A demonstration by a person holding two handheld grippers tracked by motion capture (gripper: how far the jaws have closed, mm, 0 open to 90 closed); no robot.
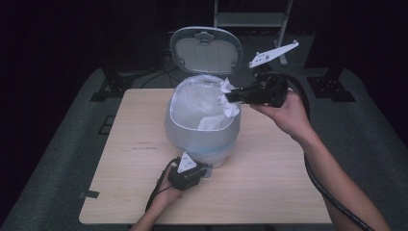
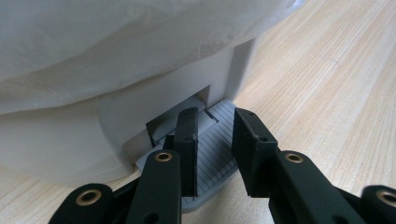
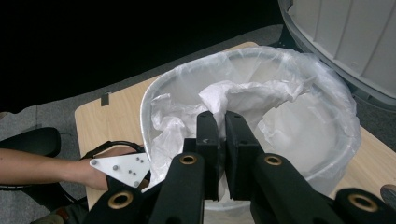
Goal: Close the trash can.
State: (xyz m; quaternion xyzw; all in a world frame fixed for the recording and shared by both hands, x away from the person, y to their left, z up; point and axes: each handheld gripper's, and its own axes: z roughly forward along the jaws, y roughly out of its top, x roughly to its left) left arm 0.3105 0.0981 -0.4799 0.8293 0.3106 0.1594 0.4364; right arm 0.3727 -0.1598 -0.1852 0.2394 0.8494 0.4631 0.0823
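From the high view we see a pale wooden table (image 1: 269, 183) with a grey pedal bin (image 1: 202, 130) standing near its middle, its lid (image 1: 206, 49) tipped up and back. A clear plastic liner (image 1: 192, 98) is folded over the bin's rim. The right gripper (image 1: 231, 95) reaches in from the right at rim height and pinches a crumpled white tissue (image 1: 229, 98) at the bin's right edge, over the opening. The left gripper (image 1: 208, 169) sits low at the bin's near foot. The table's right half and near left corner lie bare (the widest open room is to the right of the bin), and the bin stands well clear of every table edge.

In the left gripper view, we look along the jaws of the left gripper (image 2: 215, 154), which stand parted, over the ribbed grey pedal (image 2: 219, 149) that juts from a slot in the bin's base (image 2: 112, 135). We cannot tell whether they press on it. Bare wood runs off to the right.

In the right gripper view, the right gripper (image 3: 222, 140) has its jaws clamped close on the tissue (image 3: 238, 95), held just above the liner (image 3: 322, 135) inside the rim. The other hand (image 3: 88, 175) and its grey plate show beyond the bin's far edge.
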